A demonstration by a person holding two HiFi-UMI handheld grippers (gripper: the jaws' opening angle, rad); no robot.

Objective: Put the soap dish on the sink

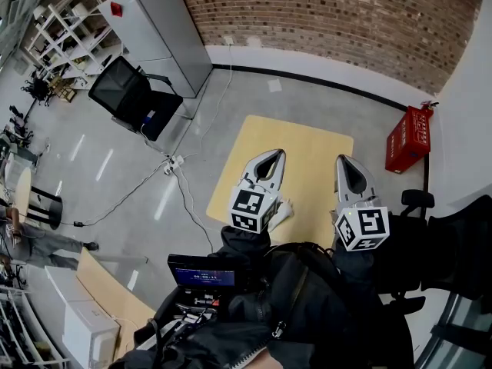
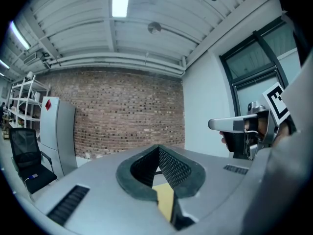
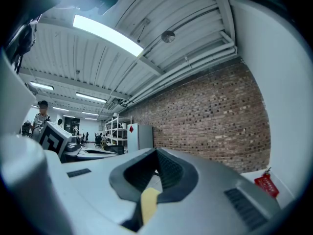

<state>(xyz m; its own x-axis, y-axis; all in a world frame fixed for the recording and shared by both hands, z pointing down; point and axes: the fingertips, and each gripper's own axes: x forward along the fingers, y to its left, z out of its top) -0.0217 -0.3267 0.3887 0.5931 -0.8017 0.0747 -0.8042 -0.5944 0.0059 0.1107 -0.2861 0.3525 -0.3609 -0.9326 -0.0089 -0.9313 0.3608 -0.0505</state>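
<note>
Logging from my remote station: left tongs (image 1: 277, 154), pressed together, nothing between them, held level above the floor (image 1: 115, 175). Right tongs (image 1: 343, 158), likewise pressed together and empty, near the left pair, the two side by side. Yellow mat (image 1: 307, 141) on the grey floor, beneath both. Red box (image 1: 409, 138) against the white wall (image 1: 469, 121), right of the mat. Black office chair (image 1: 127, 94) beside a grey cabinet (image 1: 157, 29), far left. Brick wall (image 1: 346, 21) beyond. Soap dish and sink: I cannot tell where either is.
</note>
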